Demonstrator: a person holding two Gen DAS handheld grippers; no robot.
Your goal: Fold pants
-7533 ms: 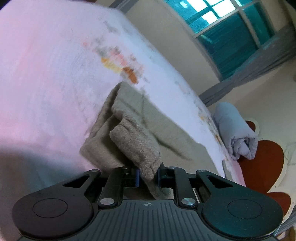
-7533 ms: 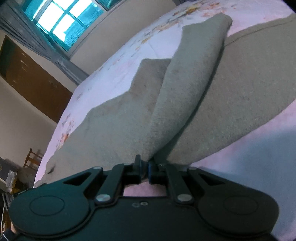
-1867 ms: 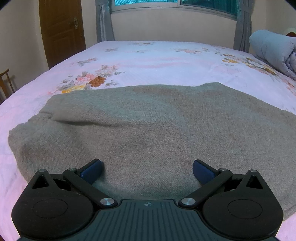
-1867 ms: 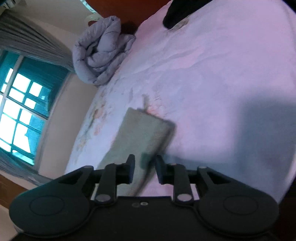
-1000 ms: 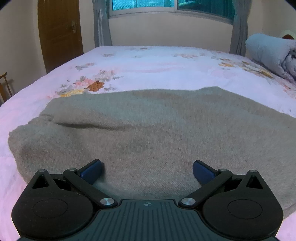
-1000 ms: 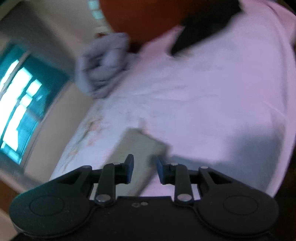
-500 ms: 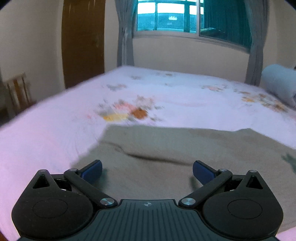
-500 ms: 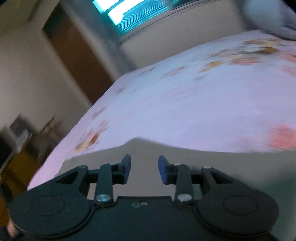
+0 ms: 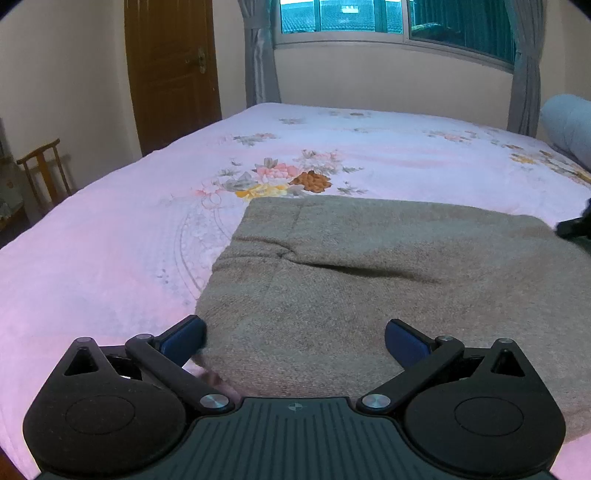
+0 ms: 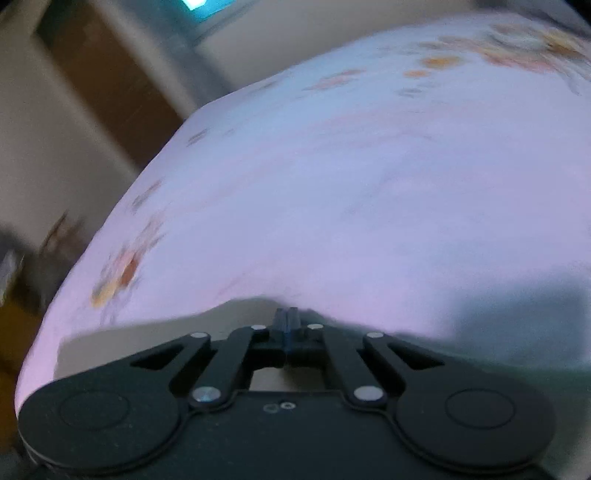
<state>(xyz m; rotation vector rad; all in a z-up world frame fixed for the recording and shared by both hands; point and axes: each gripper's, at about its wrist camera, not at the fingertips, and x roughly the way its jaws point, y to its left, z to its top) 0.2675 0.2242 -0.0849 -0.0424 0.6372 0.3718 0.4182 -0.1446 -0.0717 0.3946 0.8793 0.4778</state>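
Pants point(image 9: 369, 280): grey-brown knit, spread flat on pink floral bedsheet point(image 9: 110, 258), one crease across middle. Left gripper point(image 9: 294, 338): jaws wide apart, poised over near left corner of pants, nothing clamped between blue pads point(image 9: 183, 338). Right gripper point(image 10: 288, 326): jaws pressed together at far edge of pants; view blurred, cloth between pads not discernible. Background: wooden door point(image 9: 171, 70), window point(image 9: 369, 18) with grey curtains, wooden chair point(image 9: 44, 173), rolled grey blanket point(image 9: 569, 129).
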